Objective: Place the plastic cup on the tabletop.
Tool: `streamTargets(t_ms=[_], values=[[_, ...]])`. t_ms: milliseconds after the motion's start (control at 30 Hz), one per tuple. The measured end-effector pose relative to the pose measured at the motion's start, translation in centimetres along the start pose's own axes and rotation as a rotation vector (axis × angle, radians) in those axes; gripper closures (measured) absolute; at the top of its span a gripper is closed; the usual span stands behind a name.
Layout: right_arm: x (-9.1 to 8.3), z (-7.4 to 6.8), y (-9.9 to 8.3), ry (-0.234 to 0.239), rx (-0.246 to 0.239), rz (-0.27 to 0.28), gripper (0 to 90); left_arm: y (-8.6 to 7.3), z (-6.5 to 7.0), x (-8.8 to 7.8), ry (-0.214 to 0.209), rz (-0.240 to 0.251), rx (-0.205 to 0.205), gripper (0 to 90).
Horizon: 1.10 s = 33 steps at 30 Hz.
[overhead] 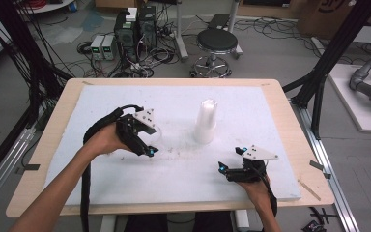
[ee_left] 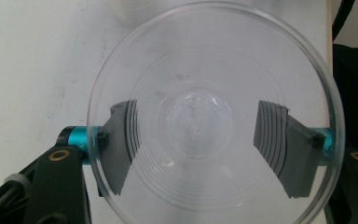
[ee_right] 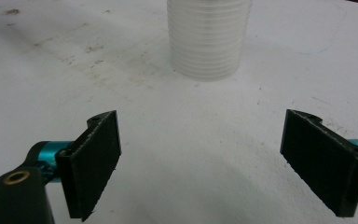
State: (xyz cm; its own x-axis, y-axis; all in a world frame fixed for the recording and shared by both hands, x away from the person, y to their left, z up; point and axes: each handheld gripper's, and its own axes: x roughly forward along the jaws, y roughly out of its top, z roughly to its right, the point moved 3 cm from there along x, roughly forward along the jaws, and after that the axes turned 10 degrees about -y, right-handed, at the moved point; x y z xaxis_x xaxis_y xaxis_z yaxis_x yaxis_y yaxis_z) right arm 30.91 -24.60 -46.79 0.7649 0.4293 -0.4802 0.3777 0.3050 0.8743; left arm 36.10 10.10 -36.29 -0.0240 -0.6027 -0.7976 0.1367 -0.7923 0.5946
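Observation:
A clear plastic cup sits between the two jaws of my left gripper, its wide mouth turned toward the camera; the grey pads show through its wall on both sides. In the high view the left gripper holds this faint clear cup low over the white board, left of centre. A tall upside-down stack of clear ribbed cups stands mid-board, and the stack rises ahead of my right gripper. The right gripper rests near the front right, open and empty.
The white foam board covers a wooden table. Beyond the far edge are a black stool, computer boxes and cables on the floor. A black frame post stands at the right.

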Motion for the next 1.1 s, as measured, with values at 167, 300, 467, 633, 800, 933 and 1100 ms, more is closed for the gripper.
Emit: streamTargets(t_ms=[167, 300, 467, 633, 800, 933, 1100], values=[[-0.1, 0.0, 0.0, 0.000, 0.002, 0.005, 12.3, 0.1, 0.1, 0.3, 0.004, -0.003, 0.005, 30.6], [-0.1, 0.0, 0.0, 0.002, 0.000, 0.004, 12.2, 0.2, 0.0, 0.3, 0.007, 0.003, 0.000, 30.6], [-0.1, 0.2, -0.1, 0.009, 0.014, 0.004, 12.2, 0.1, -0.1, 0.7, 0.011, -0.007, -0.006, 30.6], [-0.1, 0.2, -0.1, 0.011, 0.016, 0.002, 12.3, -0.2, -0.5, 2.0, 0.020, -0.034, -0.023, 30.8], [-0.1, 0.2, -0.1, 0.015, 0.022, 0.006, 12.3, -0.2, -0.9, 3.4, 0.030, -0.036, -0.036, 30.9], [-0.2, 0.2, -0.1, 0.016, 0.021, 0.005, 12.2, -0.5, -1.3, 4.7, 0.032, -0.060, -0.041, 31.0], [-0.2, 0.2, -0.1, 0.016, 0.017, 0.008, 12.3, -0.5, -1.4, 5.5, 0.041, -0.090, -0.038, 31.1]])
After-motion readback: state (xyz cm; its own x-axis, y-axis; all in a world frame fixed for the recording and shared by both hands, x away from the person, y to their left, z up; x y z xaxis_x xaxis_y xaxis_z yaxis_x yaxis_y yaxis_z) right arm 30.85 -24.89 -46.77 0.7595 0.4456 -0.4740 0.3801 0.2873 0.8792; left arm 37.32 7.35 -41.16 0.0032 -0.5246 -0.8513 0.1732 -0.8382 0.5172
